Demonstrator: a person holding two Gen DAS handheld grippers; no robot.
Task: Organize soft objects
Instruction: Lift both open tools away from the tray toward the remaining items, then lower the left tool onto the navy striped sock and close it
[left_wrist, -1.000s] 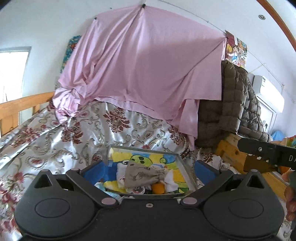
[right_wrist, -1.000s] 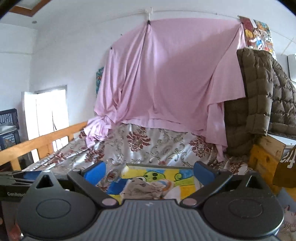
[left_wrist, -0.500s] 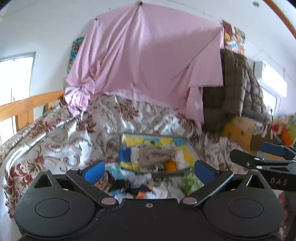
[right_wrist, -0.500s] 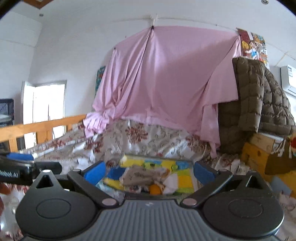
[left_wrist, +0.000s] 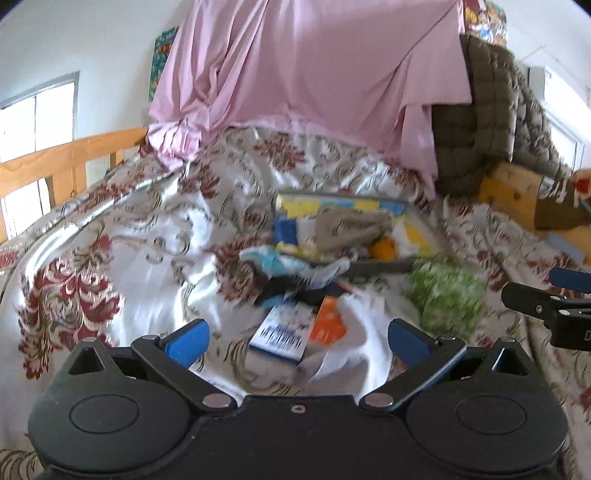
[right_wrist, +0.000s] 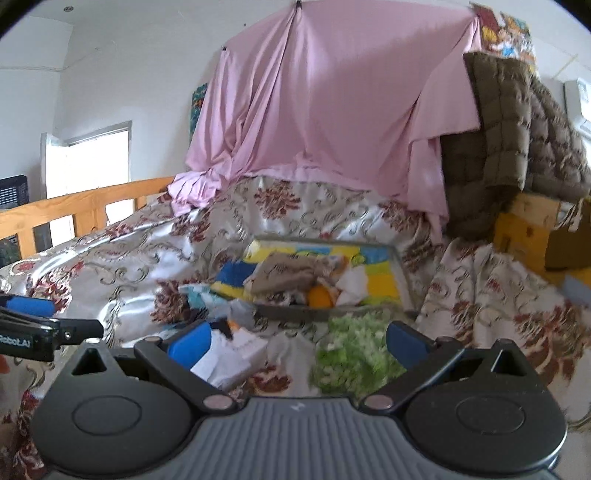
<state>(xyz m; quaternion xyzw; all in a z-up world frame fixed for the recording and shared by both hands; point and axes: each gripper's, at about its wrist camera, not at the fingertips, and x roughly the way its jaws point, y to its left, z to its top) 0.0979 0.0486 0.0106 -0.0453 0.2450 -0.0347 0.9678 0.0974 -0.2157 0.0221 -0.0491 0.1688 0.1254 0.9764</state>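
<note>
Both grippers spread wide, nothing held. Left gripper (left_wrist: 297, 341) hangs over a blue/white printed packet (left_wrist: 280, 334) w/ an orange piece (left_wrist: 328, 323) just beside it. Right gripper (right_wrist: 297, 341) hangs over a green fuzzy cloth (right_wrist: 351, 354), w/ a white folded item (right_wrist: 232, 356) near its left finger.

Risks, as I judge them:
- Loose pile near the tray's front edge is tangled: light-blue/white rag (left_wrist: 295, 264) on dark fabric (left_wrist: 288, 288). A pinch there could drag up 2 things at once.
- Satin floral bedspread (left_wrist: 122, 240) is slick and wrinkled; fingers closing low could catch it w/ the item.
- Frames are blurred, so aim is uncertain; the packet may be stiff, not soft, can't tell.
- Grippers work near each other; crossing paths could knock them together.

Containers: one metal-rimmed tray (right_wrist: 402, 280), far centre on the bed, lined w/ a yellow/blue cartoon cloth (right_wrist: 380, 280). In it: tan fabric piece (right_wrist: 291, 275), orange ball (right_wrist: 319, 297) at the near edge, white cloth (right_wrist: 352, 282) right of it. The rest still lies outside, nearer.
</note>
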